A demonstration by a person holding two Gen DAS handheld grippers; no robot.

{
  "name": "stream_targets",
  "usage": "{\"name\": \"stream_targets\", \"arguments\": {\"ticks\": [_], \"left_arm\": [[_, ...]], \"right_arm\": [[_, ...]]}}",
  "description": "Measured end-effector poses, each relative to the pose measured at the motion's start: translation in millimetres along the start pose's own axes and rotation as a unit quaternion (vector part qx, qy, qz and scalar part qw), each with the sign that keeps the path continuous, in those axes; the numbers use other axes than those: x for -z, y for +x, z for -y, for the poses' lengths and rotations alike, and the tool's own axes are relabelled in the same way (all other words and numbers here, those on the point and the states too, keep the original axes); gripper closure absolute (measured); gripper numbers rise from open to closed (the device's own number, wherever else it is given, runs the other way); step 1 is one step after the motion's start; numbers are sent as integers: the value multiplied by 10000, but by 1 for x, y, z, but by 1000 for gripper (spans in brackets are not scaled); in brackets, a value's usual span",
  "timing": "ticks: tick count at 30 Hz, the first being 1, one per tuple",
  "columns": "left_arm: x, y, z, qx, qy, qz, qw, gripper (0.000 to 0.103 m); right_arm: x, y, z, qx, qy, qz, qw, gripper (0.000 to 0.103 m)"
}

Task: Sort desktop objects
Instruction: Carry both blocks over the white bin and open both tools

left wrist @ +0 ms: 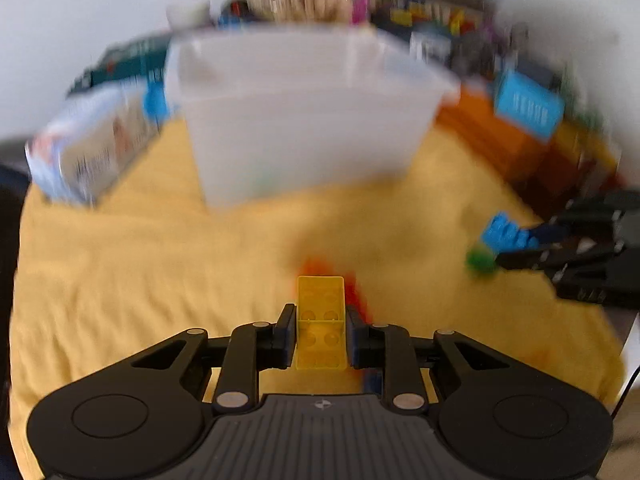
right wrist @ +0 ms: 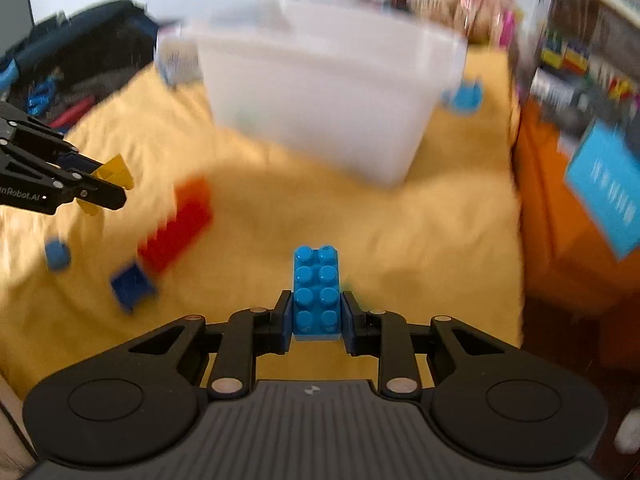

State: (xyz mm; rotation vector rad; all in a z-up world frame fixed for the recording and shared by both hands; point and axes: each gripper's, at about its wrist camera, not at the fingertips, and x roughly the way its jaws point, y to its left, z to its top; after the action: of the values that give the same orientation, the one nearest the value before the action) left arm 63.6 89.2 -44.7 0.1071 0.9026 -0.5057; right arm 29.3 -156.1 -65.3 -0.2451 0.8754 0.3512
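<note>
- The left tongs grip a yellow brick hollow side up, above the yellow cloth.
- The right tongs clamp a blue brick, studs up.
- A translucent white bin stands ahead of both tongs.
- A red brick and a dark blue brick lie ahead-left of the right tongs.
</note>
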Motion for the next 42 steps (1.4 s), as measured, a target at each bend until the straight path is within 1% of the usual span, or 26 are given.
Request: {"name": "stream_targets", "arguments": {"ticks": [1,3,6,10,12,14,16,18,21,24,25,26,27,28,29,31,34,36,38,40,42], "left_arm": [[-11,-5,-2,-10,-16,166,9999,76],[-37,-16,-3,-143,93,536,9984,76],[-76,-29,-9,-100,114,1035,9945,76],[-120,-32,-13,-199,218,1464,9888,76],[-138,-28,-12,-270,321,1589,9864,76],[-153,-17,-11,-270,366,1617,9858,76],[-163,-1,-15,-273,330,1540,9871,76],[-171,21,-16,-307,284,1400,9893,76],[-169,54,-17,-374,228,1116,9928,76],[-158,78,-22,-484,193,800,9954,76],[-156,82,-24,-468,171,702,9963,76],[-154,86,-26,-441,131,586,9972,75],[-152,89,-26,-443,97,516,9976,74],[-151,87,-27,-470,87,519,9975,67],[-150,85,-26,-513,89,546,9972,55],[-151,75,-25,-592,93,706,9957,43],[-154,50,-24,-576,23,973,9936,42],[-151,25,-19,-586,74,1146,9917,36],[-143,7,-12,-664,183,1255,9897,25],[-126,-8,-7,-812,253,1252,9885,25],[-104,-15,-4,-838,220,1110,9900,25]], "right_arm": [[-9,-5,2,34,-40,130,9999,76],[-31,-14,8,107,-125,419,9990,76],[-66,-25,16,216,-243,873,9956,76],[-110,-31,22,481,-405,1401,9881,76],[-128,-28,25,524,-385,1552,9857,76],[-143,-19,27,580,-336,1607,9847,76],[-156,-9,30,586,-225,1643,9844,76],[-166,10,31,573,-92,1465,9875,76],[-169,39,31,531,9,1169,9917,76],[-165,64,30,524,119,867,9948,76],[-164,70,30,513,158,790,9954,75],[-163,74,29,493,201,709,9961,74],[-162,77,30,455,250,656,9965,69],[-161,75,30,428,269,649,9966,64],[-162,76,32,436,279,657,9965,62],[-163,70,32,498,256,749,9956,62],[-165,57,35,485,308,922,9941,62],[-163,39,36,428,351,1128,9921,62],[-155,19,35,378,323,1341,9897,61],[-141,1,32,424,236,1456,9882,60],[-124,-9,30,411,263,1412,9888,60]]}}
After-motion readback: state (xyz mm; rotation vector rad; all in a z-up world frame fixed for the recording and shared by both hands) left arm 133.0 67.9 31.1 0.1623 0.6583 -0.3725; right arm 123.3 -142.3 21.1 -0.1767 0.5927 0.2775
